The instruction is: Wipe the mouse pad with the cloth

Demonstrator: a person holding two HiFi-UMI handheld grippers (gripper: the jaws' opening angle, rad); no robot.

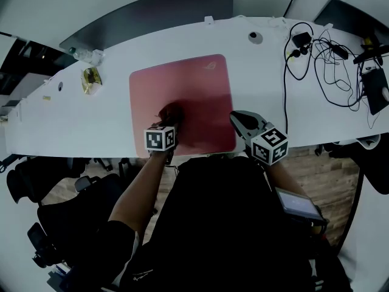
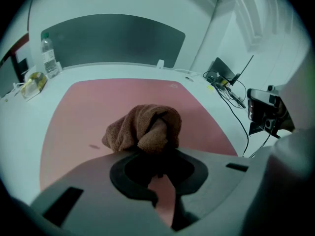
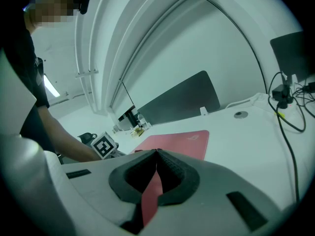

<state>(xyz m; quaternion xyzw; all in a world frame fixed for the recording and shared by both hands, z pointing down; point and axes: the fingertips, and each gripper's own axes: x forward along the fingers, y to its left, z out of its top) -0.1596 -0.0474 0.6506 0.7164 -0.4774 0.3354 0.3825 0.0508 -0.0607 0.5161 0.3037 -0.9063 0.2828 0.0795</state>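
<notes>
A red mouse pad [image 1: 188, 90] lies on the white desk [image 1: 79, 120]. A crumpled brown cloth [image 1: 171, 112] rests on the pad's near part, and my left gripper [image 1: 168, 125] is shut on it. In the left gripper view the cloth [image 2: 145, 128] bunches just beyond the jaws, with the pad [image 2: 88, 112] spreading out behind it. My right gripper [image 1: 237, 120] sits at the pad's near right corner, shut with nothing between its jaws. In the right gripper view its tips [image 3: 156, 153] meet, and the pad [image 3: 179, 140] lies ahead.
Tangled black cables [image 1: 328, 59] and a dark device [image 1: 375, 90] cover the desk's right end. A yellow wrapped item [image 1: 91, 79] lies at the left, near a bottle [image 2: 48, 53]. A grey divider panel [image 1: 152, 11] lines the far edge. Black office chairs [image 1: 36, 187] stand below left.
</notes>
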